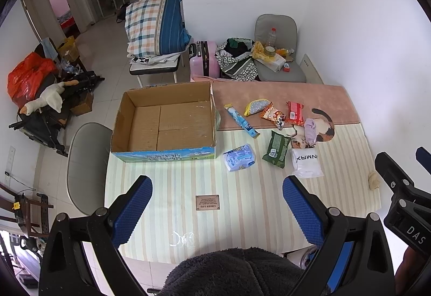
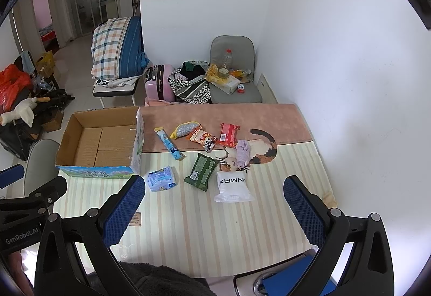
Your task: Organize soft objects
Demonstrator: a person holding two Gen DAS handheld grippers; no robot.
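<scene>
An empty open cardboard box (image 1: pixel 164 123) sits on the table's far left; it also shows in the right wrist view (image 2: pixel 99 145). Right of it lie several soft packs: a blue tube pack (image 1: pixel 241 121), a light blue tissue pack (image 1: pixel 239 157), a green pack (image 1: pixel 277 149), a white pack (image 1: pixel 306 161), a yellow-silver pouch (image 1: pixel 256 106), an orange snack bag (image 1: pixel 273 115), a red pack (image 1: pixel 295 112) and a lilac cloth (image 1: pixel 309 131). My left gripper (image 1: pixel 217 188) is open and empty above the table's near edge. My right gripper (image 2: pixel 214 188) is open and empty, just short of the white pack (image 2: pixel 233 187).
The table has a striped cloth (image 1: pixel 242 204) and a pink mat (image 1: pixel 282 99) with a cat picture. A small brown label (image 1: pixel 207 202) lies on the cloth. A grey chair (image 1: pixel 86 161) stands left of the table. Another chair with clutter (image 1: pixel 277 59) and a pink suitcase (image 1: pixel 202 57) stand behind.
</scene>
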